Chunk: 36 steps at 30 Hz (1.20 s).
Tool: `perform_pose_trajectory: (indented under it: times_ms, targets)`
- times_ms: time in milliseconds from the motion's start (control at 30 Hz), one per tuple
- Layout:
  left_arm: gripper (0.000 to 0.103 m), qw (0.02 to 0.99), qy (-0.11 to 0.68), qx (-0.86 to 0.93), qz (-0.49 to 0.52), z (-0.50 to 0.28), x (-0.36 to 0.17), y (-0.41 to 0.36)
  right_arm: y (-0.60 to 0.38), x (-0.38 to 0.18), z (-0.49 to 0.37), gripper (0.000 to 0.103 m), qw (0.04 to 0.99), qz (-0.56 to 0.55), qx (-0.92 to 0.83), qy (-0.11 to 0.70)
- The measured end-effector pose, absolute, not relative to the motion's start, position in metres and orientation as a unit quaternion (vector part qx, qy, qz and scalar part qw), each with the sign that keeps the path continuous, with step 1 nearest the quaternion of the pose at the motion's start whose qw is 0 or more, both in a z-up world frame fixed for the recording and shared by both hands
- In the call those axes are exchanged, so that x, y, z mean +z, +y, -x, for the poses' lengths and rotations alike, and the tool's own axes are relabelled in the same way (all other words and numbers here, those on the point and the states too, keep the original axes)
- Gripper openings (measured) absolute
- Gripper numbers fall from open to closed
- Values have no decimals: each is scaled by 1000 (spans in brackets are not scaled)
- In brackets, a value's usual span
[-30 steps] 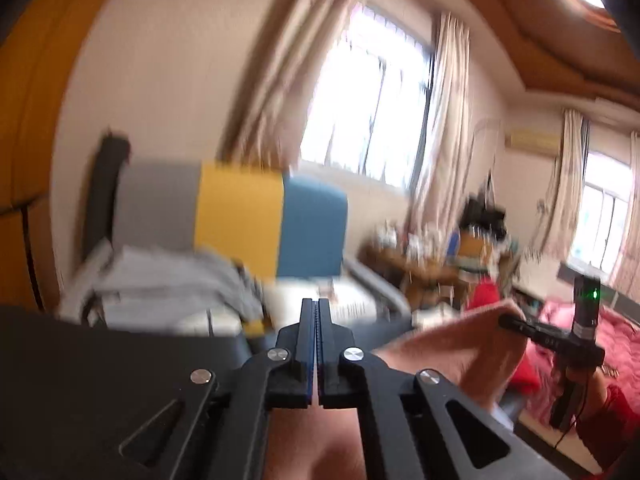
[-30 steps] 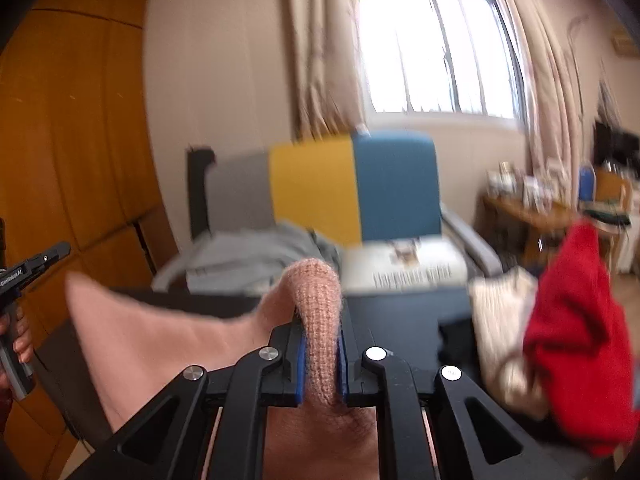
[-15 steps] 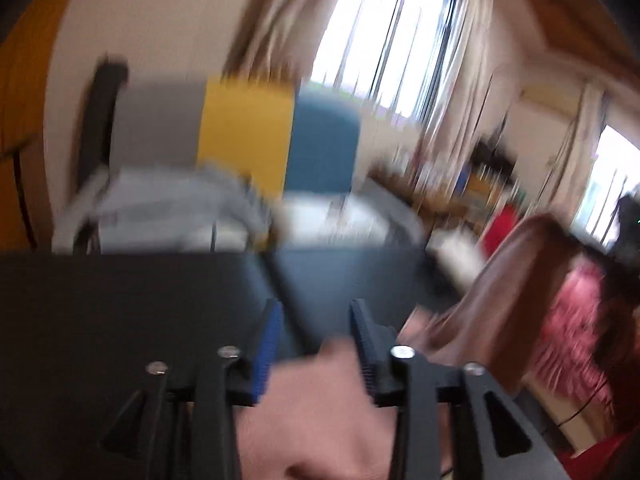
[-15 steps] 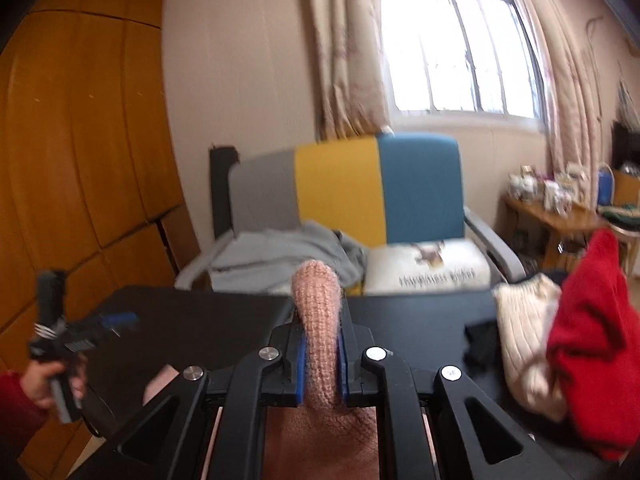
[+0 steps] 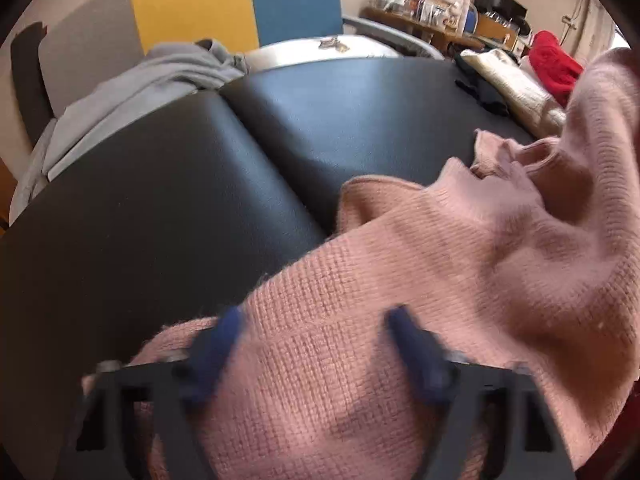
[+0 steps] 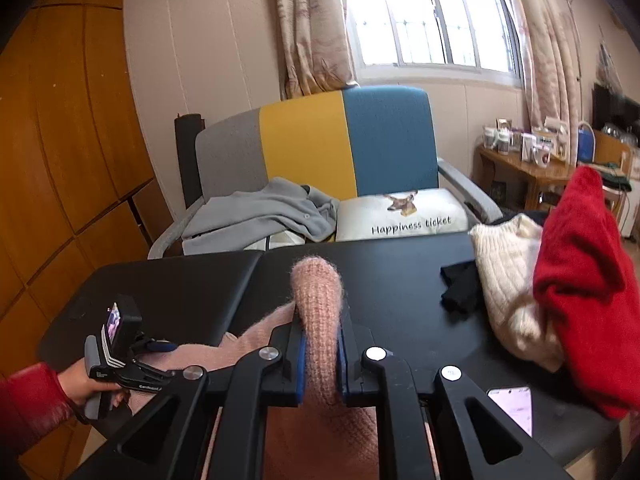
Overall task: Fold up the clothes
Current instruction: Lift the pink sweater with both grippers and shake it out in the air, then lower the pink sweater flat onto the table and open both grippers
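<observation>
right hand-held gripper is pinching a fold of the pink sweater that's draped on the black bench, while the left hand-held gripper is closing its jaws around the knit, pads not pressing yet

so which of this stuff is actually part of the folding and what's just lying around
In the job:
- pink sweater
- left gripper, jaws closing over it
- right gripper, clamped on it

Lying about:
- red garment
- cream sweater
- phone
- grey clothes on armchair
</observation>
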<state>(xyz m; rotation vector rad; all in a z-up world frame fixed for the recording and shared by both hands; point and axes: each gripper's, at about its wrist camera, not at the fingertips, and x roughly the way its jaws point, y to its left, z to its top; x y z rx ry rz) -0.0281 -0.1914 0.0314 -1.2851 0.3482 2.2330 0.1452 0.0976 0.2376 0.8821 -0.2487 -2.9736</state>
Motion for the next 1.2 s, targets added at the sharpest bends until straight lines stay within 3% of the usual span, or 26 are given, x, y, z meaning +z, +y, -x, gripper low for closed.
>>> perform_pose_trajectory:
  times_ms: [167, 433, 867, 1033, 1200]
  targets:
    - [8, 277, 97, 871, 394, 2, 81, -195, 99, 229, -146, 12, 13, -288, -954, -85]
    - [8, 266, 0, 942, 203, -77, 224, -260, 100, 262, -164, 12, 26, -237, -966, -96]
    - [8, 246, -70, 967, 13, -114, 416, -354, 68, 429, -203, 12, 167, -34, -980, -98]
    - [8, 217, -35, 976, 10, -75, 435, -360, 67, 438, -154, 12, 145, -41, -983, -107]
    - [10, 135, 46, 984, 111, 33, 349, -338, 73, 368, -49, 12, 48, -148, -983, -101]
